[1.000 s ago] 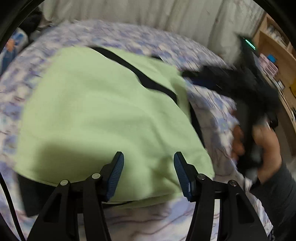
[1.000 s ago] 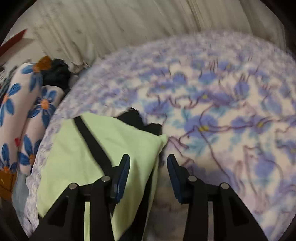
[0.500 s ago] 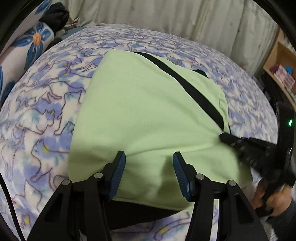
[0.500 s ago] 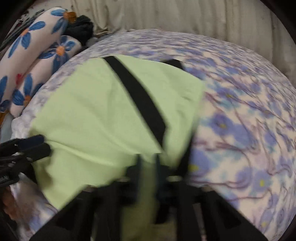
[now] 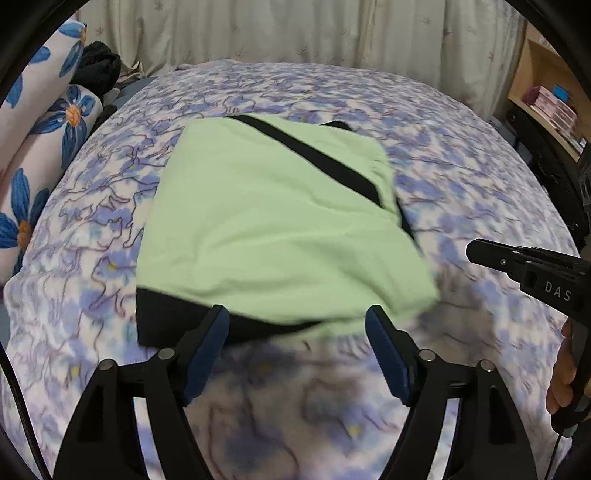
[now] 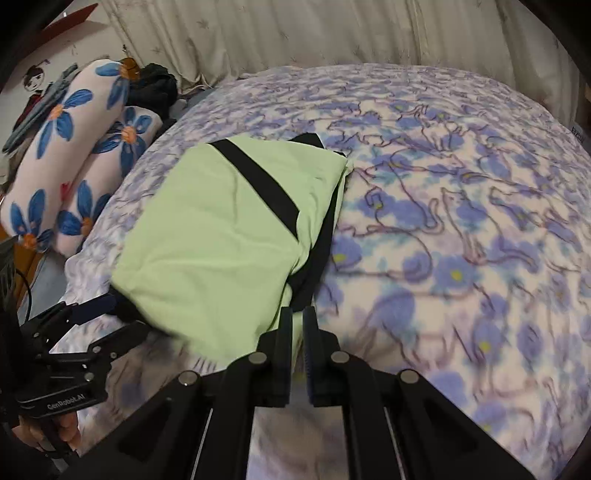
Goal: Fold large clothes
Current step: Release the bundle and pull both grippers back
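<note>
Gripper on the left hand, the left gripper [image 5: 295, 328], sits nearest in its own view, jaws opening wide, nothing between the pads; blue fingers [image 5: 207, 347] hover at the near edge of the garment without pressing it. Right gripper [image 6: 297, 325] has its jaws all but closed, empty, tips just at the near right corner of the garment; whether they touch the cloth is unclear. Beyond both, folded garment [image 5: 266, 221], pale green with a black stripe [image 6: 258, 184] running diagonally and black fabric showing along its near and right edges, lies flat on the bed [image 6: 461, 221], left of centre on the purple flowered blanket. Left of the bed, rolled pillows [image 6: 74, 166] with blue flowers. Farthest, pale curtain [image 5: 295, 33].
</note>
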A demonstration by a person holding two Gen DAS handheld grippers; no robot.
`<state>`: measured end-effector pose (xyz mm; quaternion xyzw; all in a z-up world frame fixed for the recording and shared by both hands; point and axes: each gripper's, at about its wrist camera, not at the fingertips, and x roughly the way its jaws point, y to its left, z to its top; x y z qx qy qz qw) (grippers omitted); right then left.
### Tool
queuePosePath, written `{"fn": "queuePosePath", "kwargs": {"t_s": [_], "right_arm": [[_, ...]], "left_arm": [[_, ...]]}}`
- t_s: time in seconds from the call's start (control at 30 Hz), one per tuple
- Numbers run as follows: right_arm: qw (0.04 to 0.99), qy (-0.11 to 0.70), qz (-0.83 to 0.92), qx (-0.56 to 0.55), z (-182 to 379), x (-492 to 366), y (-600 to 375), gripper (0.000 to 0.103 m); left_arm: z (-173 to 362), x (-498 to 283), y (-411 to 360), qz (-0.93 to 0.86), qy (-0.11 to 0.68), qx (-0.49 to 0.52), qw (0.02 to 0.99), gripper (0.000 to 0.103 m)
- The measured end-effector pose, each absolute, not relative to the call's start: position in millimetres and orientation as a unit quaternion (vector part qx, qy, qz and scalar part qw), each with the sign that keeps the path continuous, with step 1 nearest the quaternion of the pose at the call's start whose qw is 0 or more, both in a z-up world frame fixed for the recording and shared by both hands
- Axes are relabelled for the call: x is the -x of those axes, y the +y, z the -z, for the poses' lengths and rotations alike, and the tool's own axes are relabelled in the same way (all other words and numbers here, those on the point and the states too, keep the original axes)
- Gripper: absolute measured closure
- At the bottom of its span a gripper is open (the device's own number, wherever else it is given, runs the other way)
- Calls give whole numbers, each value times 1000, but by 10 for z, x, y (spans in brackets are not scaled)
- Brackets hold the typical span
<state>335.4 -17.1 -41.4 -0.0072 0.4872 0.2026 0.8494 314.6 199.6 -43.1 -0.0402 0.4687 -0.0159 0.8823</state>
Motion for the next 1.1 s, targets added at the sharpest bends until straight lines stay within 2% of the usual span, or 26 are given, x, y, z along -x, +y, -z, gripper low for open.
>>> {"fn": "queuePosePath", "kwargs": {"t_s": [0.17,0.23,0.3,0.37,0.43,0.73,1.1], "right_arm": [[846,489,-213,-2,14,-2948,-377,97],[851,480,-214,5,-142,-2786,-438,96],[854,474,-213,14,-314,-2587,-502,89],[855,470,-218,13,-440,-2418,-570,73],[854,470,-224,11,-570,-2212,-643,66],[852,464,-242,16,-849,-1546,-863,66],[865,455,-210,5,-564,-840,-1160,65]], "left_arm": [[51,-2681,1799,23,456,38,889,22],[-101,-2494,1730,21,449,34,893,16],[-243,-2305,1663,21,441,34,897,13],[-361,-2120,1593,22,437,34,898,9],[-445,-1945,1533,28,438,39,898,4],[-594,-1284,1271,34,441,52,895,2],[-509,-596,900,-4,415,46,908,1]]}}
